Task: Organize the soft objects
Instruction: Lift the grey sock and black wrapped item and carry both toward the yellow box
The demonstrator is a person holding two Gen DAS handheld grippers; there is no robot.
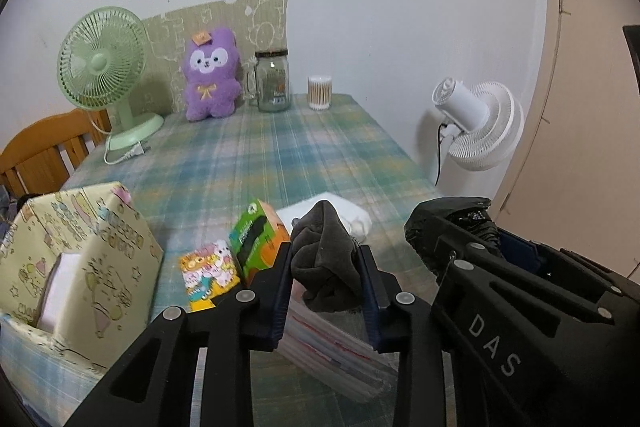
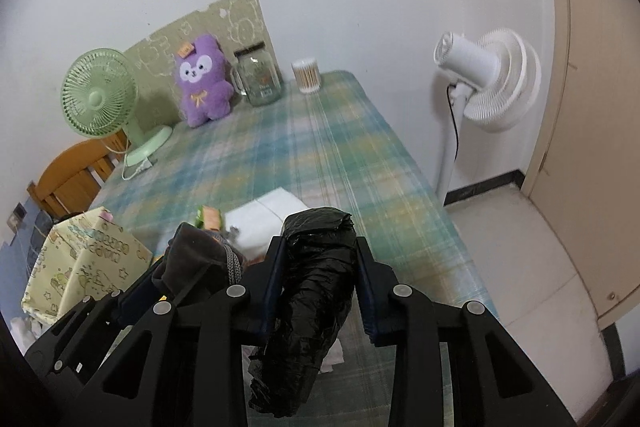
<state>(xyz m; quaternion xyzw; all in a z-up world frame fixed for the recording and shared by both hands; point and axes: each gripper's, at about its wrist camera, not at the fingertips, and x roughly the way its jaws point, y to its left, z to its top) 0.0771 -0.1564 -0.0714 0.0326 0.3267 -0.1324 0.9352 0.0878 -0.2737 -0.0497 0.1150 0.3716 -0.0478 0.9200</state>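
Gripping a crumpled dark grey cloth [image 1: 326,259], the left tongs [image 1: 325,267] hold it pinched between both pads, lifted above a stack of flat books or folders [image 1: 332,347] that lies on the plaid tabletop [image 1: 280,155]. The right tongs [image 2: 316,271] are closed around a bundle wrapped in crinkled black plastic [image 2: 308,307], which hangs down past the fingers and stands clear of the tabletop near its right edge. The two tools sit close side by side, the grey cloth just left of the black bundle. Behind the cloth lies a folded white fabric [image 1: 340,213], and to its left a green-and-orange carton [image 1: 258,239] and a small cartoon-print packet [image 1: 208,275]. A pale yellow box with cartoon print [image 1: 76,259] stands at the near left. Along the far wall are a green desk fan [image 1: 102,67], a purple plush toy [image 1: 210,75], a glass mug jar [image 1: 272,81] and a tub of cotton swabs [image 1: 320,91]. A white standing fan [image 2: 484,79] stands on the floor beside the table.
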